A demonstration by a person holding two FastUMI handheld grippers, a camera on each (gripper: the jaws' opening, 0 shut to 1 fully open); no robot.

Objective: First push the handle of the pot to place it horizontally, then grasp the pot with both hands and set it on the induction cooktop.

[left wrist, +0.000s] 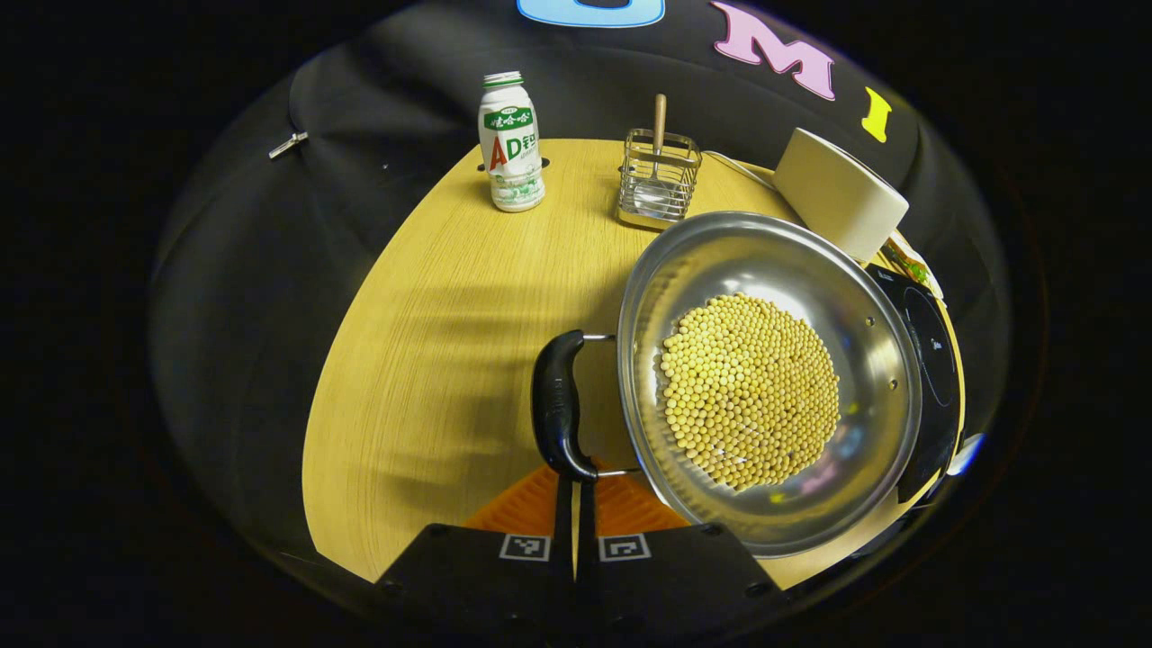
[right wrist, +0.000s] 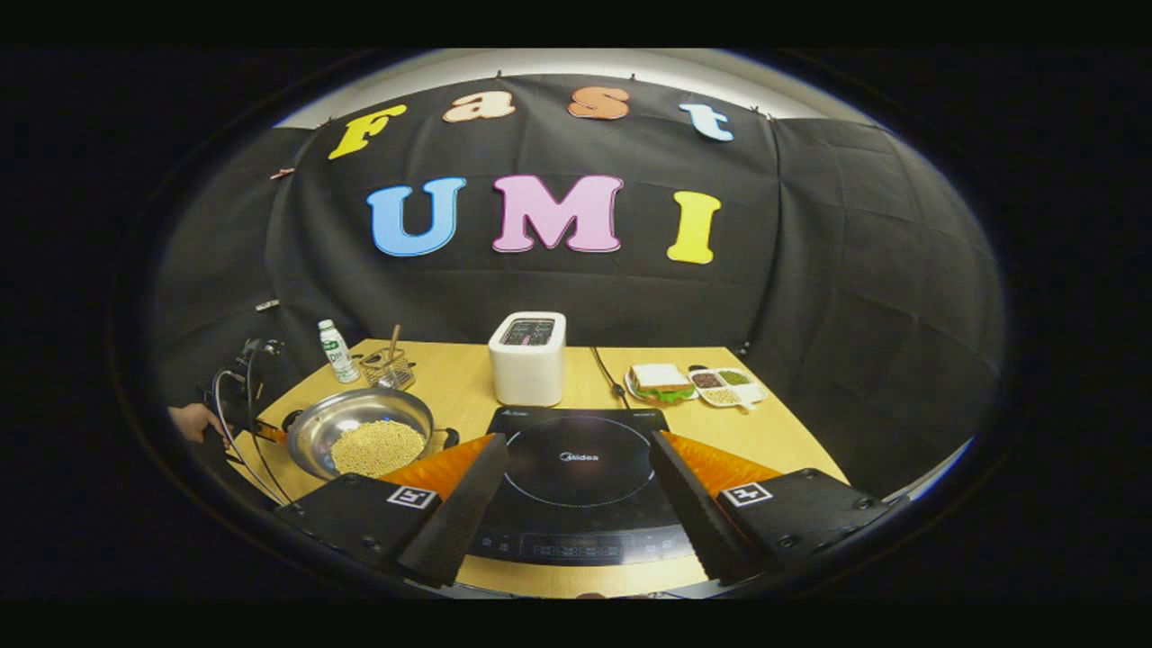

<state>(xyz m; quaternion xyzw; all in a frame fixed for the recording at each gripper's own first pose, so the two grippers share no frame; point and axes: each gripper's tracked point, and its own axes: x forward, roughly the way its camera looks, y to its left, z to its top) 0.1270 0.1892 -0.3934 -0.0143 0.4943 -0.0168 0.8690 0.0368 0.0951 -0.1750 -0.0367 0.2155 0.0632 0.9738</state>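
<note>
Resting on the wooden table (left wrist: 432, 297) beside the induction cooktop (right wrist: 576, 468), the pot (left wrist: 765, 378) holds yellow beans (left wrist: 747, 391). Left gripper (left wrist: 576, 504) fingers are together against its black handle (left wrist: 556, 405). Right gripper (right wrist: 576, 486) hangs spread over the cooktop.

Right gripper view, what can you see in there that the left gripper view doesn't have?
Right gripper view's extras: the divided snack tray, a person's hand, and the right gripper spread open over the induction cooktop. Left gripper view's extra: the left gripper, fingers together, tip at the pot's black handle. Shared: the pot of yellow beans, the bottle, the wire basket, the toaster and the wooden table.
</note>
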